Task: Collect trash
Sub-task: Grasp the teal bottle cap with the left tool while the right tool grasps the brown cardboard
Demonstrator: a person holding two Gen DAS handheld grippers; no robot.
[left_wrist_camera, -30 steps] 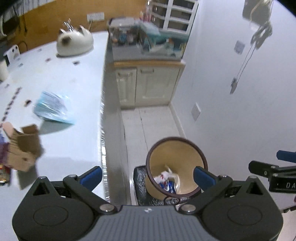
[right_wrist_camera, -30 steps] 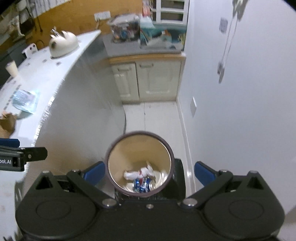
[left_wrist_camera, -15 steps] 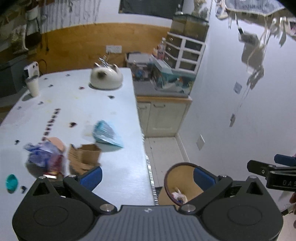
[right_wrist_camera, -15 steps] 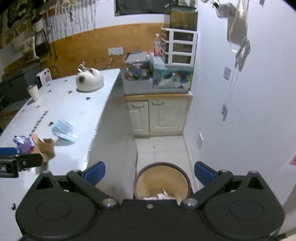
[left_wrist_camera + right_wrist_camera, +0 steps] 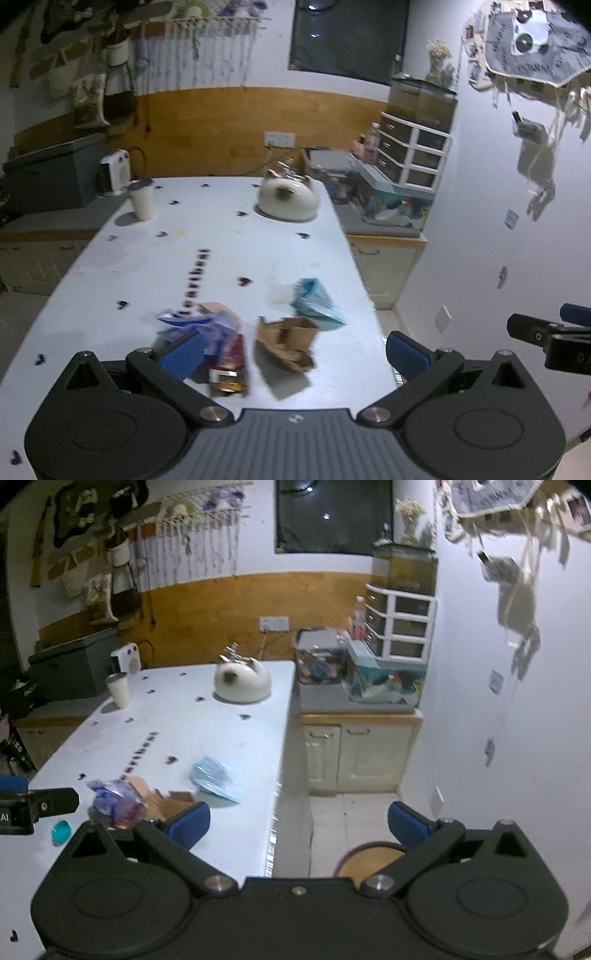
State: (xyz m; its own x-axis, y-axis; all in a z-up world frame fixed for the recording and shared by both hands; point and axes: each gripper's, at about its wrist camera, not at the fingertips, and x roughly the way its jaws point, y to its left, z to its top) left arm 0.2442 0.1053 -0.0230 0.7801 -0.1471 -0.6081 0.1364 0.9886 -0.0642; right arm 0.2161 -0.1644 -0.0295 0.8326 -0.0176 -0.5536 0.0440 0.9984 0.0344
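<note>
My two hand-held grippers are wide apart and empty.
Left hand-held gripper [image 5: 293, 349] over white tabletop [image 5: 221, 258]; right hand-held gripper [image 5: 299, 825] above the floor [image 5: 351, 812].

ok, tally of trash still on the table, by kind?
Plastic wrappers/bags: 2, a blue-teal bag and a purple-blue wrapper
Torn cardboard box: 1
Red snack packet: 1
Small teal cap: 1
Total: 5, all near the front edge. Motion blur makes the purple heap hard to split, so it may hold more than one piece.
</note>
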